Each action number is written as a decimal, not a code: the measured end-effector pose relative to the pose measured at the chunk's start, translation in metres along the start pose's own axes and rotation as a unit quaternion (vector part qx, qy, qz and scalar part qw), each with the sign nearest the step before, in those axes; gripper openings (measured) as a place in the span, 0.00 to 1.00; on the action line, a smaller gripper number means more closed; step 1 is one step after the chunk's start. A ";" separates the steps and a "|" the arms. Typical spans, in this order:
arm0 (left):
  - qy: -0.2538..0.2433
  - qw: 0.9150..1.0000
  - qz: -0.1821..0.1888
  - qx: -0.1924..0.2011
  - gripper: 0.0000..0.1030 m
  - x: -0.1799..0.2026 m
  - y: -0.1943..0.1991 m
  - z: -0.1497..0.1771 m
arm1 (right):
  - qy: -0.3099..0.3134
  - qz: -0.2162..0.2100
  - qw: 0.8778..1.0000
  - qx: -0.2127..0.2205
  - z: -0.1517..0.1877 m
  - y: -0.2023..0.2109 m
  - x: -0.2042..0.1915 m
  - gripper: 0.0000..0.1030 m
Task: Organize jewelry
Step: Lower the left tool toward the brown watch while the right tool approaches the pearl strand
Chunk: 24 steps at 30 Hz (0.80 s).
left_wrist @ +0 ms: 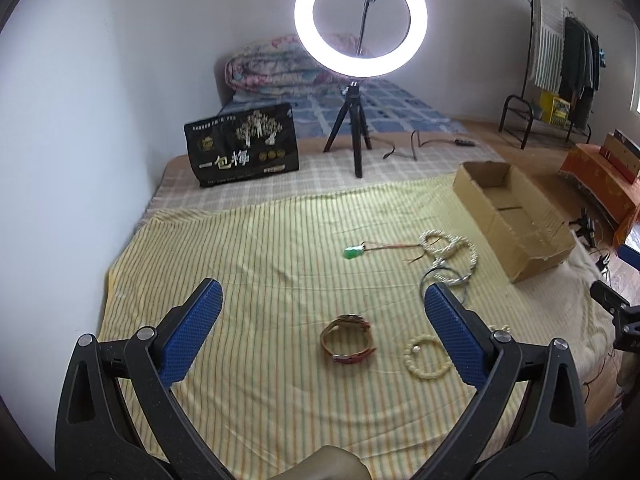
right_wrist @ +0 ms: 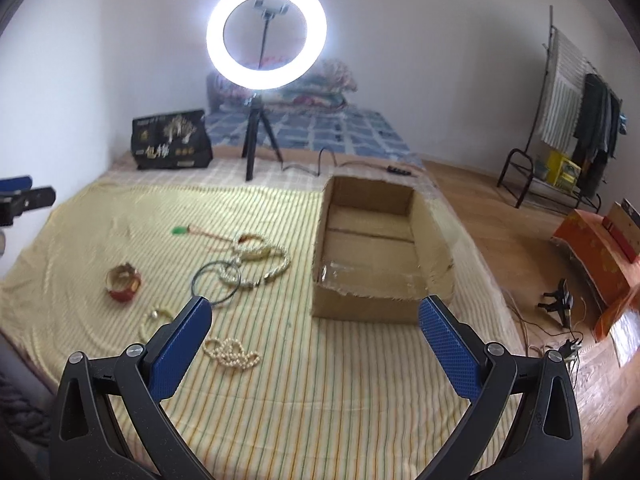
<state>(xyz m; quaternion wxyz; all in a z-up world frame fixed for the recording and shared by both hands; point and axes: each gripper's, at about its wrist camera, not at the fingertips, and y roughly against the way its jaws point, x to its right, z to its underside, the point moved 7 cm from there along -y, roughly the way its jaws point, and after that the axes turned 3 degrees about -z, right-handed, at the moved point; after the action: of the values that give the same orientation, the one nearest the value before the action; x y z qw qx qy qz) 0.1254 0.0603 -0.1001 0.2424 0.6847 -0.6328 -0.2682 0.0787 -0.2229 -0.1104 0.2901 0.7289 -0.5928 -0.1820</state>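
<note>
Jewelry lies on a yellow striped cloth (left_wrist: 260,264). A brown leather watch (left_wrist: 347,339) sits between my open, empty left gripper's (left_wrist: 323,304) jaws, a little ahead. A pearl bracelet (left_wrist: 425,360) lies beside it. A green pendant on a cord (left_wrist: 353,252), a coiled pearl necklace (left_wrist: 452,254) and a dark bangle (left_wrist: 444,280) lie further off. My right gripper (right_wrist: 315,322) is open and empty, above the cloth before the open cardboard box (right_wrist: 372,248). The right wrist view shows a small pearl string (right_wrist: 231,354), the watch (right_wrist: 123,281) and the bangle (right_wrist: 216,284).
A lit ring light on a tripod (left_wrist: 360,20) stands behind the cloth with its cable. A black printed bag (left_wrist: 242,144) stands at the back left by the wall. Folded quilts (left_wrist: 276,70) lie beyond. A clothes rack (right_wrist: 576,120) and orange boxes (right_wrist: 600,240) stand on the floor at right.
</note>
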 end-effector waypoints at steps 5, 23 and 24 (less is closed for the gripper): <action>0.011 0.999 0.014 -0.050 0.87 -0.010 -0.030 0.009 | 0.013 -0.022 0.999 -0.036 0.009 -0.021 -0.010 1.00; 0.074 0.970 0.082 -0.216 0.51 -0.014 -0.106 0.063 | 0.081 -0.138 0.970 -0.184 0.055 -0.080 -0.047 0.95; 0.079 0.967 0.085 -0.225 0.51 -0.013 -0.109 0.066 | 0.084 -0.143 0.968 -0.190 0.057 -0.083 -0.049 0.95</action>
<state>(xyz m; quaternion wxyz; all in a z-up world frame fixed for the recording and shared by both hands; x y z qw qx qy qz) 0.1606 0.0830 -0.2218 0.4616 0.5753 -0.5908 -0.3270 0.0954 -0.1767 -0.2105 0.4428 0.7504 -0.4102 -0.2695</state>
